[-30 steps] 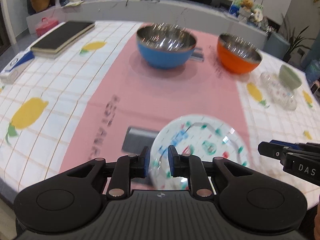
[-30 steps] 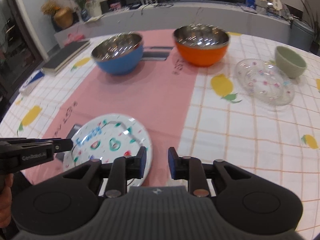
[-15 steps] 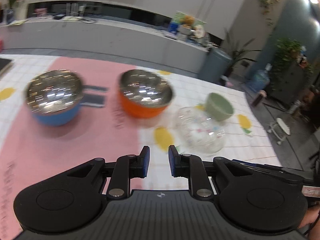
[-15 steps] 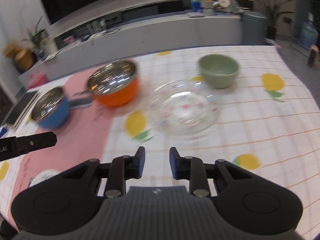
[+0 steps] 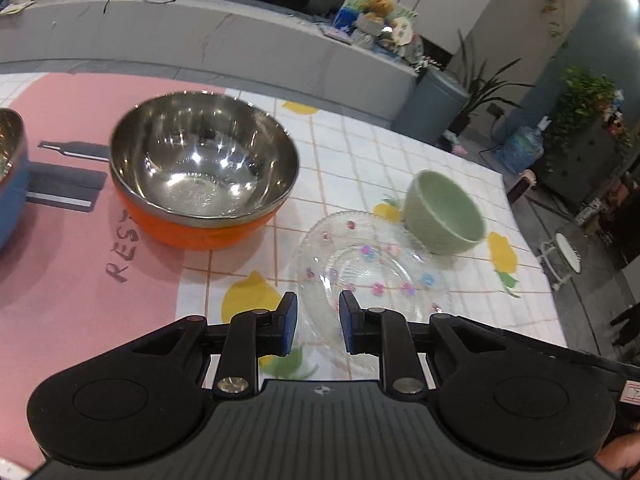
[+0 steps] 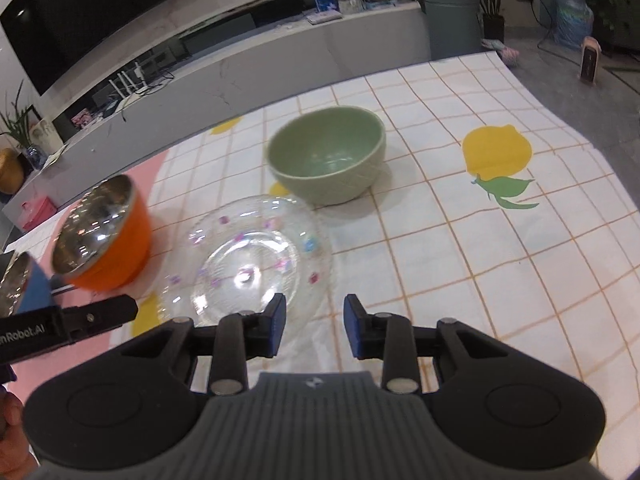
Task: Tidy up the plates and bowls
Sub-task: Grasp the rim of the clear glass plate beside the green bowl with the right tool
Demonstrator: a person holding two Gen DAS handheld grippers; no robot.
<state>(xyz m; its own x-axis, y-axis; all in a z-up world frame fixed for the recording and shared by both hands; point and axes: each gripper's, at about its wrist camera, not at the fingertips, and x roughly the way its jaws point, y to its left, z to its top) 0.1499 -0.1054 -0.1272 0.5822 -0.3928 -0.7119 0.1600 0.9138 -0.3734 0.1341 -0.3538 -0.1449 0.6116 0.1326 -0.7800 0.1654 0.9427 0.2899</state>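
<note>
A clear glass plate point(image 5: 360, 268) with small coloured flowers lies on the tablecloth, just ahead of my open, empty left gripper point(image 5: 318, 326). It also shows in the right wrist view point(image 6: 248, 260), ahead and left of my open, empty right gripper point(image 6: 314, 326). A green ceramic bowl point(image 6: 326, 160) stands just behind the plate, also seen in the left wrist view point(image 5: 444, 216). An orange steel-lined bowl point(image 5: 204, 168) stands left of the plate, and a blue bowl point(image 5: 10, 176) shows at the left edge.
The table has a lemon-print checked cloth point(image 6: 500, 240) and a pink mat point(image 5: 72, 264). The table's right edge point(image 5: 532, 240) drops to the floor. A grey counter point(image 5: 240, 36) runs behind. The left gripper's body point(image 6: 68, 324) shows at the right view's left edge.
Both grippers have swung right and closer, from the patterned plate on the pink mat to the glass plate and green bowl. The right jaws have opened a little wider.
</note>
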